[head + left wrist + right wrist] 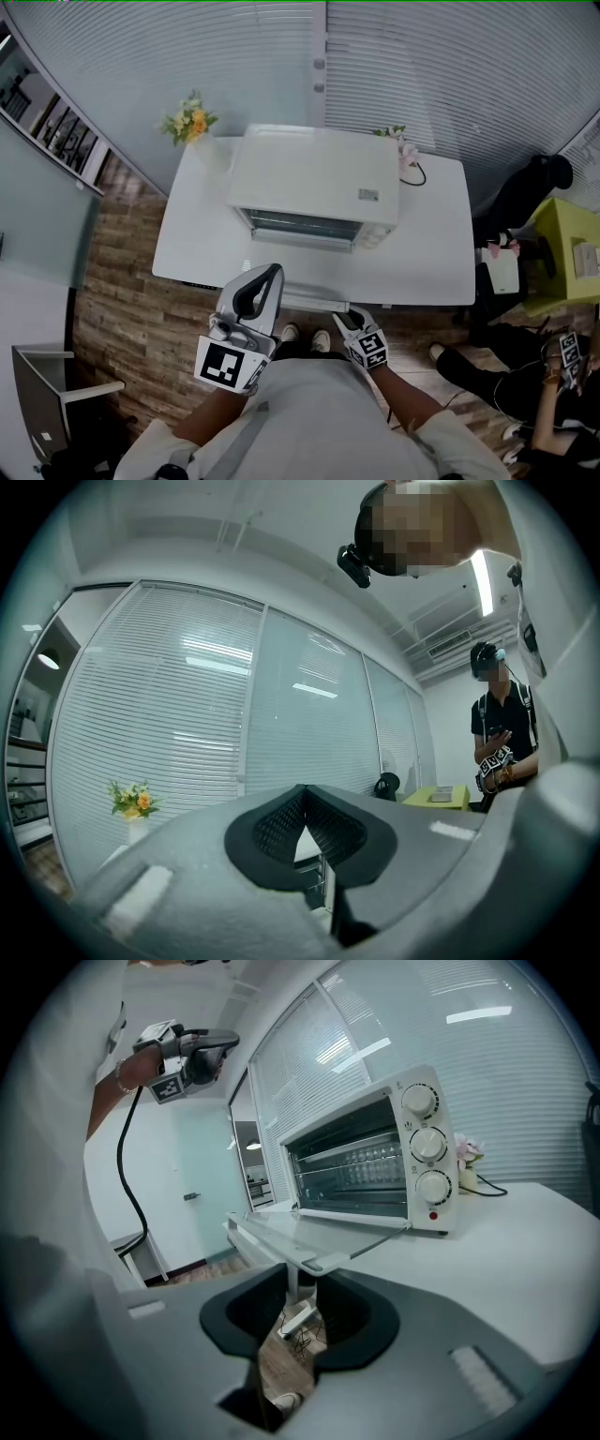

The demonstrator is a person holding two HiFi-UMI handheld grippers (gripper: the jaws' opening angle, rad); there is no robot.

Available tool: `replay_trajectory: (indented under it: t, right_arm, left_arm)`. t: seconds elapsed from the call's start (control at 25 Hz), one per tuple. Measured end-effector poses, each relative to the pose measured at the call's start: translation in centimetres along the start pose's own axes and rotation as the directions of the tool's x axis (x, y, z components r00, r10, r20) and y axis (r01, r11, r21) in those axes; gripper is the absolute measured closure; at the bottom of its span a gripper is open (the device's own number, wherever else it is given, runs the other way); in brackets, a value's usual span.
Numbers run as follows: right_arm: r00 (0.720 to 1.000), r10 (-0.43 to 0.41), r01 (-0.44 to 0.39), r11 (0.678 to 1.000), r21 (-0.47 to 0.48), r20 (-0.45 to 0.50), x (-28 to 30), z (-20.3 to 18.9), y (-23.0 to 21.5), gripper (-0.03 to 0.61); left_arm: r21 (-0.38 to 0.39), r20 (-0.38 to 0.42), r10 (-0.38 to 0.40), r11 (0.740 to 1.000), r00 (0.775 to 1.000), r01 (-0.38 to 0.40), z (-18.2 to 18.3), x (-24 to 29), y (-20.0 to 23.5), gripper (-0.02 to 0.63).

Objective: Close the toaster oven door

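The toaster oven's (314, 178) door (305, 1237) lies flat open over the surface's (431, 244) near edge, its long edge running left to right. It sits just beyond the right tongs (298, 1286), which are parted and empty. The left tongs (302, 799), tips together, are held higher.

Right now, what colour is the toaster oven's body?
White; the toaster oven shows best in the right gripper view.

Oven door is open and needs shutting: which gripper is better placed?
Right. The right gripper, jaws apart, faces the door, its front edge just ahead. The left gripper, jaws together, is raised and aimed at the blinds.
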State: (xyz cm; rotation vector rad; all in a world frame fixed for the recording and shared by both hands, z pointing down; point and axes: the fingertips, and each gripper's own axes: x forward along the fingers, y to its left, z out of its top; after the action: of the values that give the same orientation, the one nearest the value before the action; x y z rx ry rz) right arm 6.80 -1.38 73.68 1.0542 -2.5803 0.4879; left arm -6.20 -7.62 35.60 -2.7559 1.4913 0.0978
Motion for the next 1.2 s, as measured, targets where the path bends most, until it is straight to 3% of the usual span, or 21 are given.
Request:
replay_trajectory:
  t: [1.2]
  right_arm:
    - [0.999, 0.031, -0.031, 0.999, -0.01, 0.024, -0.7, 3.0, 0.0, 0.469]
  left_arm:
    - [-0.01, 0.01, 0.004, 1.0, 1.0, -0.004, 0.1, 0.2, 0.4, 0.609]
